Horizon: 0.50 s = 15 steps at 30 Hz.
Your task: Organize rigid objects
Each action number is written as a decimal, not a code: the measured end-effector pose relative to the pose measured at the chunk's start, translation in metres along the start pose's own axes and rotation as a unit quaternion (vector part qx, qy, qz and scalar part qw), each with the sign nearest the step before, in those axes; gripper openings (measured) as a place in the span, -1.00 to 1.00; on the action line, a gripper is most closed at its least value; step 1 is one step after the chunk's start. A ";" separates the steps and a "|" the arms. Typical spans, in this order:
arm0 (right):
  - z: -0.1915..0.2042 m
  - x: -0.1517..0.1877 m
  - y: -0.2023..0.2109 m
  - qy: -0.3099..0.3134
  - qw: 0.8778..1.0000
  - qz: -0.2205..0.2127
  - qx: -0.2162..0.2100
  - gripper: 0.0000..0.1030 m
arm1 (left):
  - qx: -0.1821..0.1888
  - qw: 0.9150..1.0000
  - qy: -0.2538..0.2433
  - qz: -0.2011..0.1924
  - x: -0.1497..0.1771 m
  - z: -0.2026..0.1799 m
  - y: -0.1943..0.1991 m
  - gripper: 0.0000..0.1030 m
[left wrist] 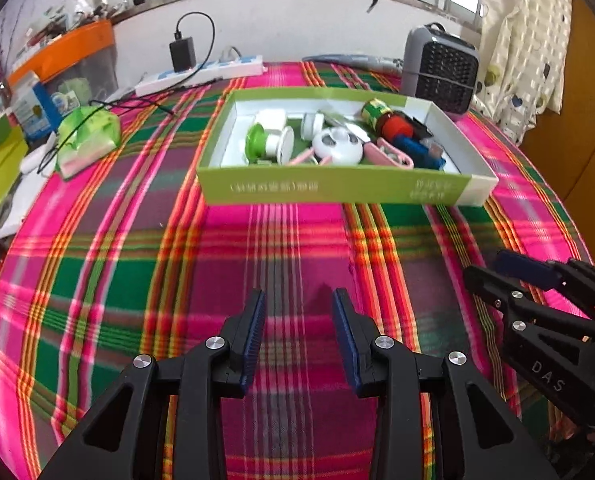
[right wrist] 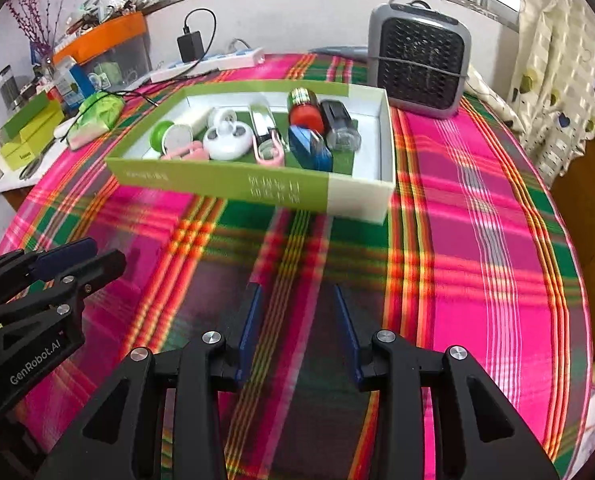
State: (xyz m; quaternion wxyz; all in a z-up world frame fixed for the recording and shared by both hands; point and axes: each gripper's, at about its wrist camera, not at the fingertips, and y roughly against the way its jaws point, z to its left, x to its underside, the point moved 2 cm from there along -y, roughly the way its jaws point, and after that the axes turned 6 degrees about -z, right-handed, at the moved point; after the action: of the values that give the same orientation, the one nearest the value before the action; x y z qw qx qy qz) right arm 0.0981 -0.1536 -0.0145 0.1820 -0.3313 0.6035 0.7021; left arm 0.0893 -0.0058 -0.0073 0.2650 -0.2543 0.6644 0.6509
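2 grippers, left gripper and right gripper, hover with jaws apart and empty; the boxed red-capped bottle looks light, stiff, slippery: grip mid-body.

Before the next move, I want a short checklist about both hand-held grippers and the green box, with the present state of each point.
1. Left hand-held gripper open and holding nothing: ok.
2. Right hand-held gripper open and holding nothing: ok.
3. Both hand-held grippers apart from each other and short of the green box: ok.
4. Box sits flat on the plaid cloth, open top: ok.
5. Free floor space in the box at its right end: ok.
6. Loose rigid objects left on the cloth outside the box: none in view; beyond the frames, cannot tell.
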 end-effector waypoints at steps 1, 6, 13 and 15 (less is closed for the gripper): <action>0.000 0.001 0.001 -0.001 1.000 0.000 0.002 -0.19 | 0.002 1.000 0.000 0.002 0.002 -0.001 0.000 -0.35; -0.005 0.007 0.006 -0.015 1.000 -0.001 0.015 -0.04 | -0.001 1.000 0.000 0.000 0.004 -0.003 0.000 -0.35; -0.006 0.013 0.011 -0.018 0.999 -0.003 0.035 -0.04 | -0.016 1.000 0.008 -0.008 0.007 -0.005 0.001 -0.33; -0.005 0.015 0.012 -0.015 0.999 -0.006 0.042 -0.04 | -0.020 1.000 0.010 -0.010 0.007 -0.006 0.001 -0.32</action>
State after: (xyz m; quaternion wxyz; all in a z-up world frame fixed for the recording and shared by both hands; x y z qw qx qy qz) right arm 0.0805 -0.1635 -0.0166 0.2093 -0.3161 0.6275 0.6801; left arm 0.0832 -0.0114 -0.0111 0.2595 -0.2724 0.6510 0.6593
